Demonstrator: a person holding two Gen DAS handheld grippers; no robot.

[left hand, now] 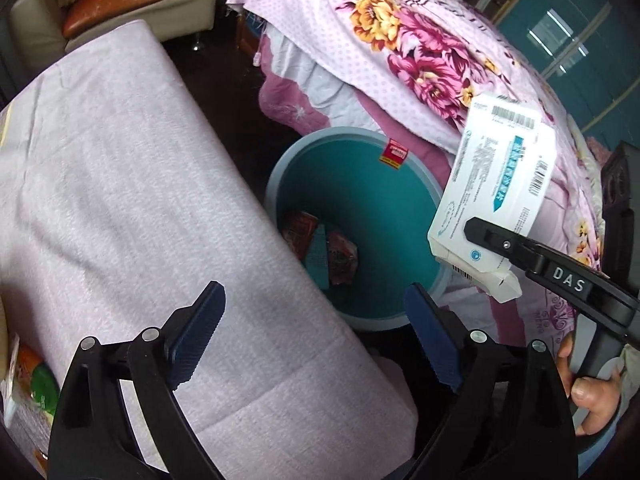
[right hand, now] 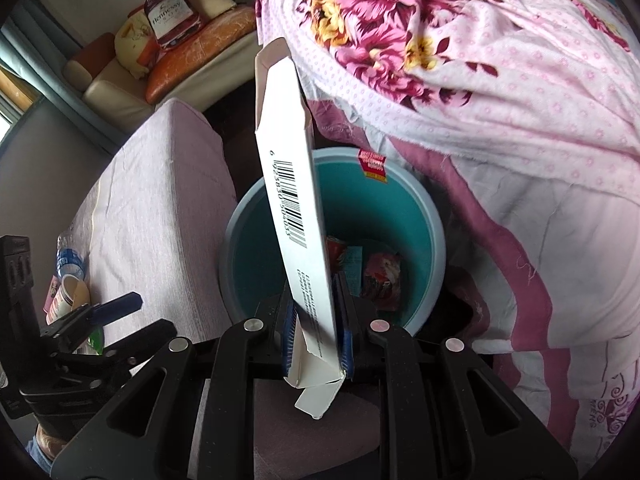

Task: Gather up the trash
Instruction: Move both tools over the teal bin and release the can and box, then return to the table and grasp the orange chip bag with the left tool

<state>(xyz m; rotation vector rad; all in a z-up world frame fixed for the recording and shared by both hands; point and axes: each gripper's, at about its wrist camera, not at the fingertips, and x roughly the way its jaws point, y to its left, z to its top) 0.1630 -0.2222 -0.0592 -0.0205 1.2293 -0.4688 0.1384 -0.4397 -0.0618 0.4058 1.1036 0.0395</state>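
A teal bin [left hand: 384, 184] with a grey rim stands on the floor between a pink cushion and a bed; red wrappers [left hand: 338, 258] lie at its bottom. It also shows in the right wrist view [right hand: 400, 216]. My right gripper [right hand: 316, 320] is shut on a flat white carton [right hand: 292, 184] with barcodes and holds it above the bin's near rim. In the left wrist view the carton [left hand: 496, 184] hangs over the bin's right rim. My left gripper [left hand: 316, 320] is open and empty, over the cushion's edge beside the bin; it also shows in the right wrist view [right hand: 128, 316].
A pale pink cushion [left hand: 120, 200] lies left of the bin. A floral quilt [left hand: 420, 52] drapes off the bed on the right. A paper cup [right hand: 68, 292] and a plastic bottle [right hand: 68, 258] sit left of the cushion. A sofa [right hand: 132, 80] stands at the back.
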